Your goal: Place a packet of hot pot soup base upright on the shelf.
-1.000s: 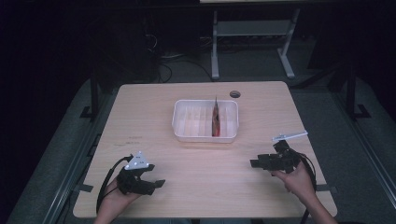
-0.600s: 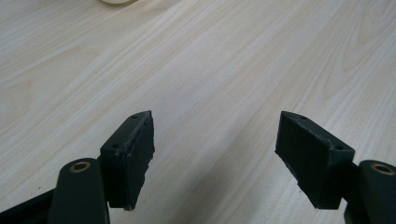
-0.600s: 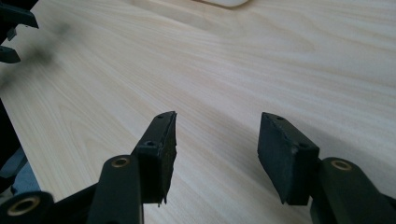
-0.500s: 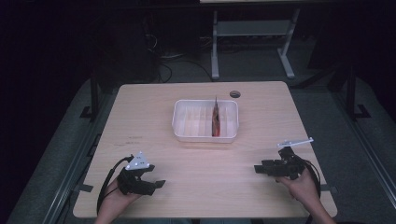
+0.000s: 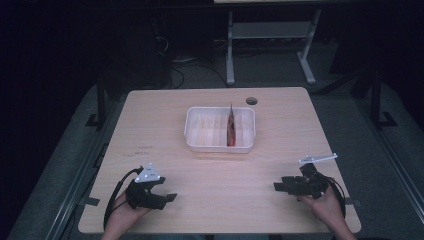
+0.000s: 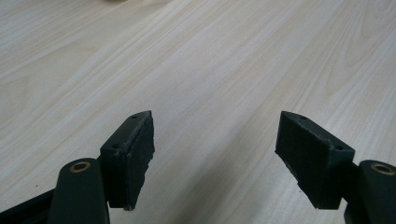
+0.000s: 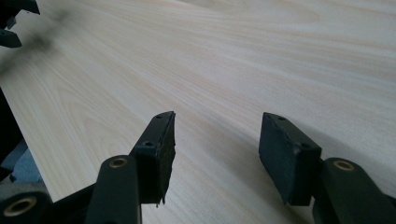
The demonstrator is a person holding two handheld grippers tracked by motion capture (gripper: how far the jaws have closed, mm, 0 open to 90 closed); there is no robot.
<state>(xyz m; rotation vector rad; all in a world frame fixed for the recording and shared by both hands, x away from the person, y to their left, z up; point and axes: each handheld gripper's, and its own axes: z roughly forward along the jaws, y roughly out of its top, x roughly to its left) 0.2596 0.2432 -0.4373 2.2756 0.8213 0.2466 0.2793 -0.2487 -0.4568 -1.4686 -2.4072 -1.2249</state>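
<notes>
Pale wooden desk (image 5: pixel 210 165) is carrying a white plastic divided tray (image 5: pixel 220 129) holding an upright red strip (image 5: pixel 230 127). Left gripper (image 5: pixel 167 198) and right gripper (image 5: pixel 278 186) are resting near the tray's front, gaping, empty; handling appears finished or unstarted.

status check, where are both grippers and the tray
Left gripper open, empty. Right gripper open, empty. White tray mid-table, red thing inside. Nothing in the way.

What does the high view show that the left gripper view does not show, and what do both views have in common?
The high view takes in the white tray with a red thing upright inside, both hands and the right gripper. The left gripper view gives a close look at the black pads, standing apart with nothing between. Both show the left gripper and the wooden table.
</notes>
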